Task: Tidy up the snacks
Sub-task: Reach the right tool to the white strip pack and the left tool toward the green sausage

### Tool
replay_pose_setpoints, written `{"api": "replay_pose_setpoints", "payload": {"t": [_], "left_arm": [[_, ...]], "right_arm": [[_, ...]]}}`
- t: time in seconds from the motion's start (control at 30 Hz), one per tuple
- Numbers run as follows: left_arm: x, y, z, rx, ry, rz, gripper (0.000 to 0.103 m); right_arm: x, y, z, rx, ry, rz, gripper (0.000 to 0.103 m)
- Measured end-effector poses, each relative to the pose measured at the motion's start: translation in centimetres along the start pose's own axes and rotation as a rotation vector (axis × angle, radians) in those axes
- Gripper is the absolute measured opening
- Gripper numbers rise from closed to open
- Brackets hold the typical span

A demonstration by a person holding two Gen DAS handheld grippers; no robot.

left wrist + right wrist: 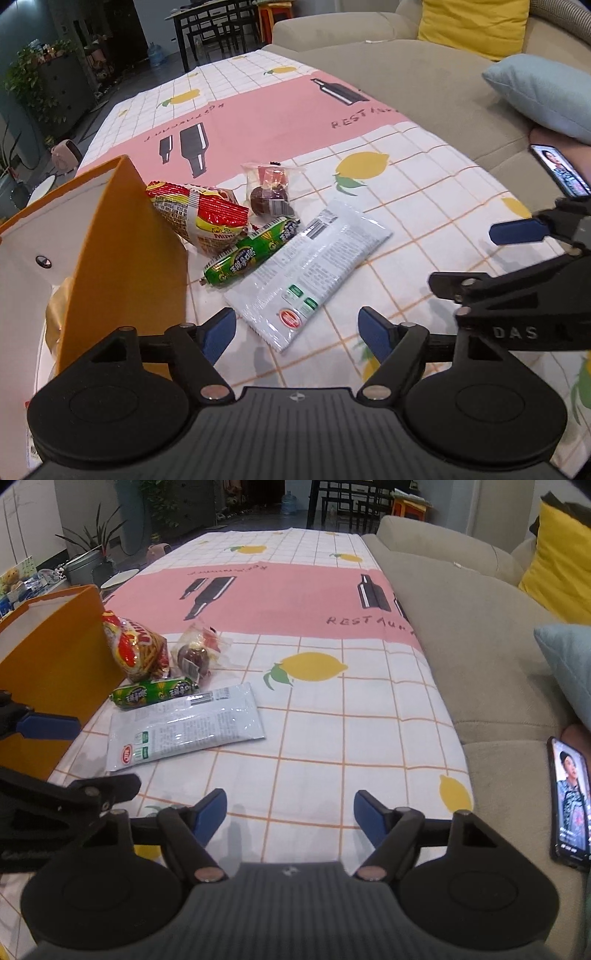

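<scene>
Four snacks lie on the tablecloth beside an orange box [125,258] [55,675]: a flat white packet [310,273] [184,727], a green sausage stick [251,251] [153,693], a red and yellow noodle bag [201,214] [135,648] that leans on the box, and a clear bag of dark sweets [267,192] [195,651]. My left gripper [297,330] hangs open just above the white packet's near end, nothing between its blue pads. My right gripper [290,814] is open over bare cloth, to the right of the packet.
The orange box stands open at the left, with a yellow item [55,314] inside. A beige sofa [480,657] borders the table on the right, with a blue cushion [546,96], a yellow cushion [476,22] and a lit phone [570,801]. Chairs and plants stand beyond.
</scene>
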State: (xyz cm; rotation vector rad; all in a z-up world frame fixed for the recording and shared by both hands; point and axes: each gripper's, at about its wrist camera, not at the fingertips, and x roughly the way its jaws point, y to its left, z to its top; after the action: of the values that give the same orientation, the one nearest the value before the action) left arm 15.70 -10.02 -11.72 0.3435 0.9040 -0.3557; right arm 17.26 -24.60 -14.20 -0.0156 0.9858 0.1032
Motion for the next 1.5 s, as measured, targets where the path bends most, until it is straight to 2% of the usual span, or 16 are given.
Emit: {"api": "replay_pose_setpoints", "payload": {"t": [0.23, 0.4, 0.6, 0.8, 0.9, 0.97, 1.1, 1.13, 1.27, 1.4, 1.5], "left_arm": [[2.5, 1.4, 0.7, -0.045, 0.025, 0.001, 0.089], [4.1, 2.1, 0.9, -0.08, 0.061, -0.055, 0.09], [4.1, 3.3, 0.7, -0.153, 0.072, -0.154, 0.089], [2.9, 3.6, 0.1, -0.227, 0.088, -0.237, 0.072], [2.7, 3.9, -0.4, -0.288, 0.102, -0.366, 0.072], [2.6, 3.4, -0.5, -0.298, 0.107, -0.412, 0.072], [2.3, 2.5, -0.5, -0.261, 0.103, -0.405, 0.07], [2.0, 2.5, -0.3, -0.254, 0.093, -0.383, 0.07], [0.7, 2.9, 0.6, -0.188, 0.027, -0.232, 0.07], [0.0, 3.1, 1.6, -0.127, 0.002, -0.064, 0.07], [-0.3, 3.7, 2.3, -0.12, 0.003, -0.024, 0.063]], "right_arm": [[0.4, -0.5, 0.2, 0.038, -0.004, 0.023, 0.069], [0.2, 0.2, 0.4, 0.001, -0.026, 0.043, 0.069], [0.6, 0.5, 0.3, -0.008, -0.019, 0.049, 0.069], [0.8, -0.5, 0.5, 0.062, -0.012, 0.054, 0.07], [0.9, -1.0, 0.6, 0.095, -0.007, 0.036, 0.07], [1.0, -1.2, 0.6, 0.103, -0.003, 0.025, 0.07], [1.0, -1.4, 0.5, 0.119, 0.002, 0.008, 0.069], [1.0, -1.4, 0.6, 0.122, 0.001, 0.01, 0.069], [0.9, -1.3, 1.0, 0.142, -0.01, 0.048, 0.069], [1.3, -0.3, 2.1, 0.127, -0.023, 0.084, 0.069], [2.5, 0.9, 2.8, 0.091, -0.008, 0.095, 0.069]]}}
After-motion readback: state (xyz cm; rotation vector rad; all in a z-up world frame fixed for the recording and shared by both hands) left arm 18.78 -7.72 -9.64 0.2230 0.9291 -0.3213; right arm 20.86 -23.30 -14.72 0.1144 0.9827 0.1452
